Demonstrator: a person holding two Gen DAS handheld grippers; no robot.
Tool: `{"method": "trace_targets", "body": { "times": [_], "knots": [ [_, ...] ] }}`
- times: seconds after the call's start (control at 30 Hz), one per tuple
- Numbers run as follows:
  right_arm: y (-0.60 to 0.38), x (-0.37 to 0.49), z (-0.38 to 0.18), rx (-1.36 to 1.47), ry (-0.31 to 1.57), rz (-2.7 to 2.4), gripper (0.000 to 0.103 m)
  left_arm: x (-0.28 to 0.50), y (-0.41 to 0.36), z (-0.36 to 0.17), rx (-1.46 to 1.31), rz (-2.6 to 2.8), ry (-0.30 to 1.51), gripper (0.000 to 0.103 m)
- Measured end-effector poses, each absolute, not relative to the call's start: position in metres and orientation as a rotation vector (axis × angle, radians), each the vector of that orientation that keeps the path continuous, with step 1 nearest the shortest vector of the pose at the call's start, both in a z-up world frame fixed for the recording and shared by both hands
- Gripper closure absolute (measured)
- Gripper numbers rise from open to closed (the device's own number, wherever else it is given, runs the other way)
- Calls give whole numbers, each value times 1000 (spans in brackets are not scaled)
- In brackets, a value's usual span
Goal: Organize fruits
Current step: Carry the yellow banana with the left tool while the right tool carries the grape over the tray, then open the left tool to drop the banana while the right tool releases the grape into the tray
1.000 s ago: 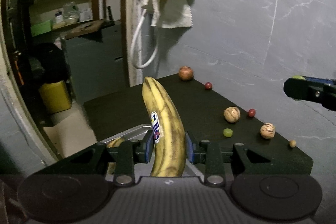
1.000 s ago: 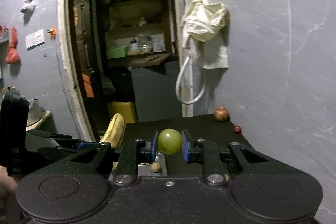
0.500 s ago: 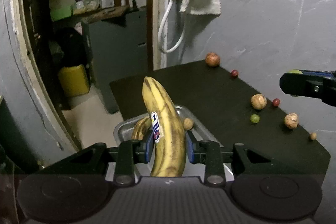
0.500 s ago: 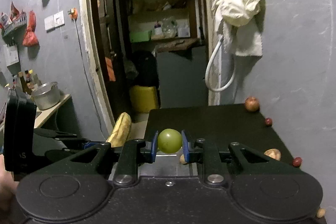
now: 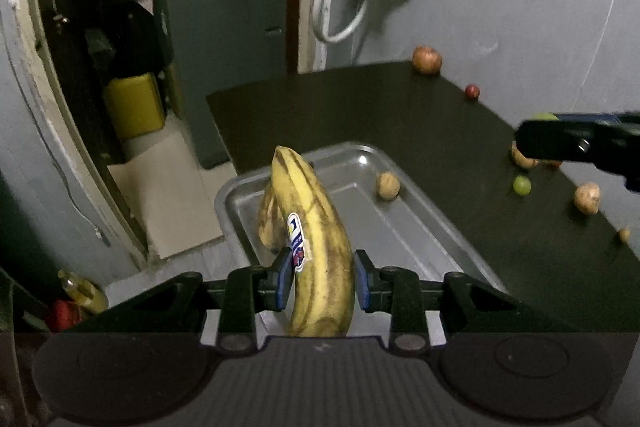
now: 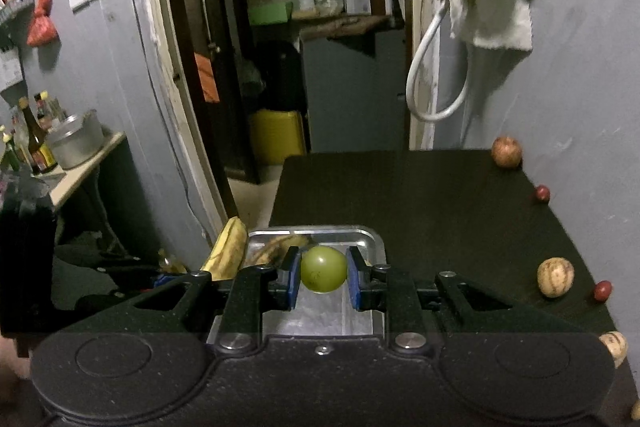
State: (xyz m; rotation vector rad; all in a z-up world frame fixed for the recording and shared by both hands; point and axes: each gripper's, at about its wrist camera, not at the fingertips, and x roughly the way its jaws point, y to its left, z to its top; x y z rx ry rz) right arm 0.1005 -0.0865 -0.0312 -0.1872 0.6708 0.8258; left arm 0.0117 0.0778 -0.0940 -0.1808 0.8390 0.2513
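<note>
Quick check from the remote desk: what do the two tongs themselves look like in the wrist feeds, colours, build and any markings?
Both tongs match: matte black plastic bodies with a ribbed centre panel and two round discs. Left tongs and right tongs each have black triangular-cutout fingers with silver screw heads, ending in blue pads. No cables or readable markings show, and no sleeve is visible.

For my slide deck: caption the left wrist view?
Left gripper holds a banana above the metal tray; loose fruit dots the dark table.

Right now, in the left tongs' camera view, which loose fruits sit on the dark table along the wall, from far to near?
Reddish apple → small red fruit → green grape → tan striped fruit → tiny tan one.
</note>
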Motion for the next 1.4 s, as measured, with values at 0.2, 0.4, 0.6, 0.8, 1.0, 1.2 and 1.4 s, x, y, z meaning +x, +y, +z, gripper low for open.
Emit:
{"method": "trace_targets", "body": {
  "times": [0.2,0.4,0.6,0.8,1.0,1.2,1.4],
  "knots": [
    [-63,123,-61,-216,743,817,78,26,80,-120,-119,171,896,69],
    [-42,142,-87,-241,802,807,78,52,85,-139,-58,92,950,69],
    [-24,163,-118,-260,856,793,78,73,91,-154,-14,50,985,69],
    [-10,176,-147,-297,905,779,78,82,94,-162,22,11,998,68],
    [-3,173,-163,-330,922,772,78,81,97,-163,28,1,994,68],
    [-3,172,-172,-351,936,769,78,79,98,-163,22,4,994,68],
    [-3,173,-175,-357,938,772,76,81,98,-162,20,8,996,67]
  ]
}}
